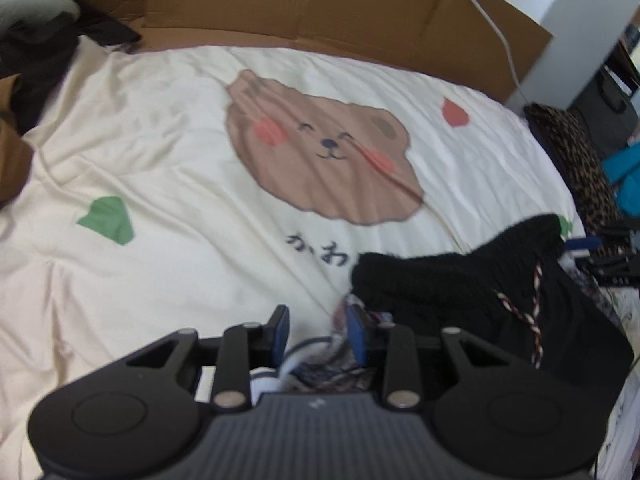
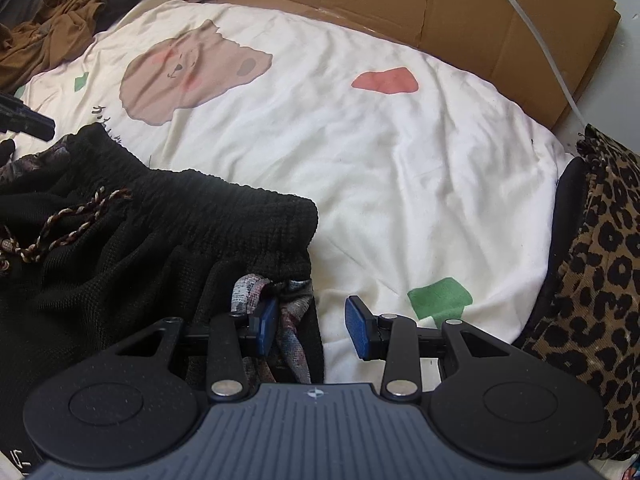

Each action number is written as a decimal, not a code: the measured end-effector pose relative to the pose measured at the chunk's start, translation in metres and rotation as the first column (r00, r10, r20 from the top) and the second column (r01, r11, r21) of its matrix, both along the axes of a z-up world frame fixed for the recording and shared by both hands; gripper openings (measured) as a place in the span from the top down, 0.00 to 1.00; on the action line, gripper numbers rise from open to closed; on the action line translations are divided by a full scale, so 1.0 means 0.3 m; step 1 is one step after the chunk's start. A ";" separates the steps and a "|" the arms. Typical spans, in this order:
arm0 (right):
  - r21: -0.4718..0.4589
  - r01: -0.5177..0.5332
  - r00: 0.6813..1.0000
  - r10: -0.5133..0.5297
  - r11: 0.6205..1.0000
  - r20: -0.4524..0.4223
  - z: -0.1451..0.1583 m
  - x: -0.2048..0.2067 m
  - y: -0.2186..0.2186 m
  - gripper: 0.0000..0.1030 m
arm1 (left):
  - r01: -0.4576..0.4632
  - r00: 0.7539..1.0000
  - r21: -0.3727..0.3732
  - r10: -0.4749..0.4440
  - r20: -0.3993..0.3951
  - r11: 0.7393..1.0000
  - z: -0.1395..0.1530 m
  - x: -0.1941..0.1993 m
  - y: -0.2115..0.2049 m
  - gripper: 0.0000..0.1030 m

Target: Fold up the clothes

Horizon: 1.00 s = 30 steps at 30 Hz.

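status: early stage; no completed fold is visible.

the black knit garment (image 2: 132, 248), with elastic waistband and braided drawcord (image 2: 68, 216), lies bunched on the cream bear-print sheet (image 2: 360, 168) at about 9 o'clock in the right wrist view and about 4 o'clock in the left wrist view. a patterned grey fabric (image 2: 292, 320) shows at its lower edge; whether this is a lining or a separate item cannot be determined.

right gripper (image 2: 312, 326): jaws wide apart, holding nothing; the left pad sits against the garment edge, the right pad over bare sheet.

left gripper (image 1: 318, 332): jaws moderately apart, with patterned fabric lying between them; not seen clamped.

other clothing, a brown garment (image 2: 52, 28) at 10 o'clock and a leopard-print item (image 2: 600, 280) at 3 o'clock, remains unfolded by appearance.

judgement: flattening, folding and stacking all remain; the garment needs spreading first.
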State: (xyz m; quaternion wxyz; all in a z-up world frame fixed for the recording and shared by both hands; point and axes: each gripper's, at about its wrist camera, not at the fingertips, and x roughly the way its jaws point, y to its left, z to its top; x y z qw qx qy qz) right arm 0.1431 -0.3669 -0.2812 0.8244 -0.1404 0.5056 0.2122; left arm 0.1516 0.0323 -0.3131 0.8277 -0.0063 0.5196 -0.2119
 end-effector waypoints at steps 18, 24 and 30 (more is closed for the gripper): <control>0.054 -0.049 0.999 0.050 0.997 -0.010 -0.061 0.008 0.036 0.61 | 0.136 0.985 -0.061 -0.142 -0.102 0.989 -0.097 -0.016 -0.145 0.83; 0.042 -0.057 0.998 0.055 0.998 0.026 -0.022 0.011 0.036 0.94 | 0.128 0.990 -0.026 -0.129 -0.055 0.991 -0.076 -0.025 -0.155 0.95; 0.007 -0.018 0.992 0.017 1.000 0.123 0.064 0.025 0.019 0.97 | 0.111 0.991 0.043 -0.114 0.074 0.993 0.045 -0.010 -0.112 0.96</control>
